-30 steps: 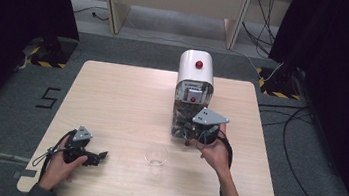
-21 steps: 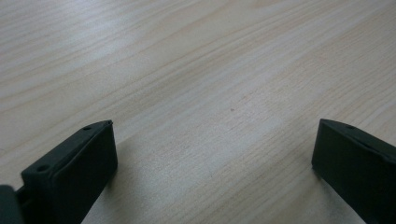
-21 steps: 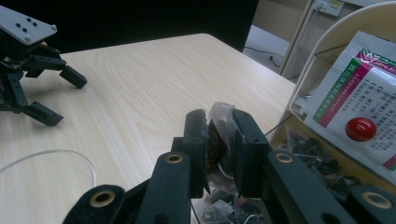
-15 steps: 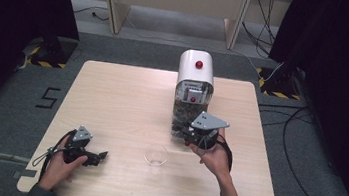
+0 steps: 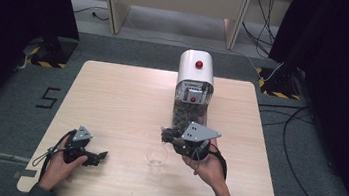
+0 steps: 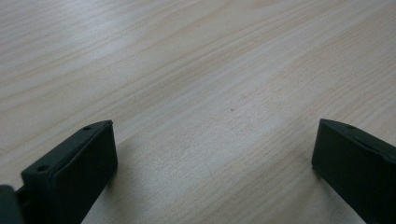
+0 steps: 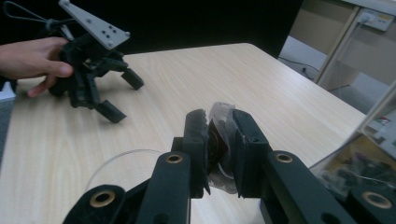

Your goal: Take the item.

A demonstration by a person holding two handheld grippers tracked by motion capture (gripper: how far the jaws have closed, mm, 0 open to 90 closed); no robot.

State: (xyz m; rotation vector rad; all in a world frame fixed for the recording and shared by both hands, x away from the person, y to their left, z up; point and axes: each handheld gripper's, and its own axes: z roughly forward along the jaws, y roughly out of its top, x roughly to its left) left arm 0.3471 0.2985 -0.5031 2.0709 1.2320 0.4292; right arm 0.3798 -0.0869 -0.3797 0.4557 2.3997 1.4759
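Wrapped sweet (image 7: 222, 112), progress: already out of the dispenser and pinched in the right gripper. By my reading the pick is done, and the carry and drop into the cup are left.
Table (image 5: 121, 101): pale wood, and it carries everything below.
Dispenser (image 5: 195, 75): white, with a red knob on top. It stands upright at the far edge, right of the middle, and its clear lower part holds a dark heap of further pieces.
Right gripper (image 7: 217, 122): clenched on the sweet, with crinkled clear wrapper bulging from between the two pads. In the high view it hangs above the table between the dispenser and the cup, just to the cup's far right and not yet over its mouth.
Left gripper (image 5: 98, 157): released, with jaws spread wide and only bare wood between them. It sits low by the near left corner, well apart from the cup, and takes no part in the work.
Cup (image 5: 156, 155): clear plastic, upright and mouth up, near the middle of the near edge. It looks empty.
Left to do: bring the sweet over the cup's rim, then let the jaws go so it falls inside. The cup is light and nothing steadies it, so a nudge could tip it.
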